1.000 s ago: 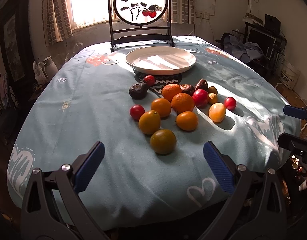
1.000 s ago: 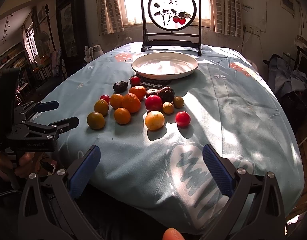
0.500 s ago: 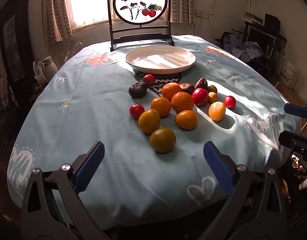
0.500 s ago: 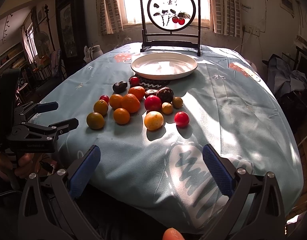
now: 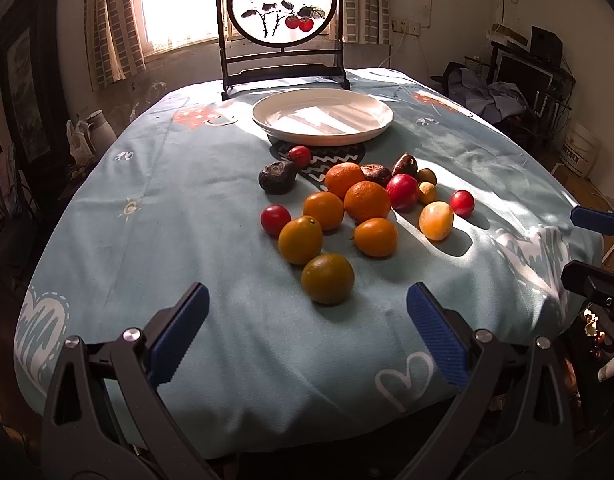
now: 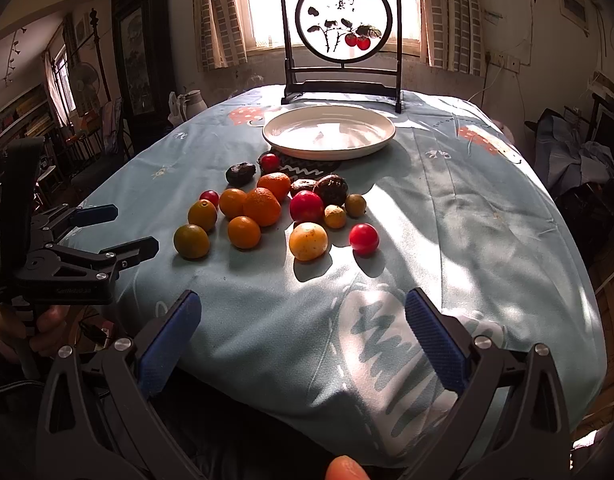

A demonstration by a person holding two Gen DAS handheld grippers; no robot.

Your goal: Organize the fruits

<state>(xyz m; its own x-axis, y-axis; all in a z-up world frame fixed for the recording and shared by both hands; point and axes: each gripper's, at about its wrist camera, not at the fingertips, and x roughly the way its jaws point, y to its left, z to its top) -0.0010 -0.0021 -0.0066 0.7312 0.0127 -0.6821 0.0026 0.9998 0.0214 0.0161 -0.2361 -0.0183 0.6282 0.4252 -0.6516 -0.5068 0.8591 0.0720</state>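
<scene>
Both claws released and holding nothing, left gripper (image 5: 307, 320) and right gripper (image 6: 303, 320) hovering at the near table edge; fruits (image 5: 367, 208) clustered mid-tablecloth (image 5: 187, 240), greenish orange (image 5: 328, 278) nearest, white plate (image 5: 323, 116) bare just beyond them.

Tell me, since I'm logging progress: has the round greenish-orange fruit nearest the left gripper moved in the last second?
No. The greenish-orange fruit sits at the same spacing from the white round plate as before, untouched.
</scene>
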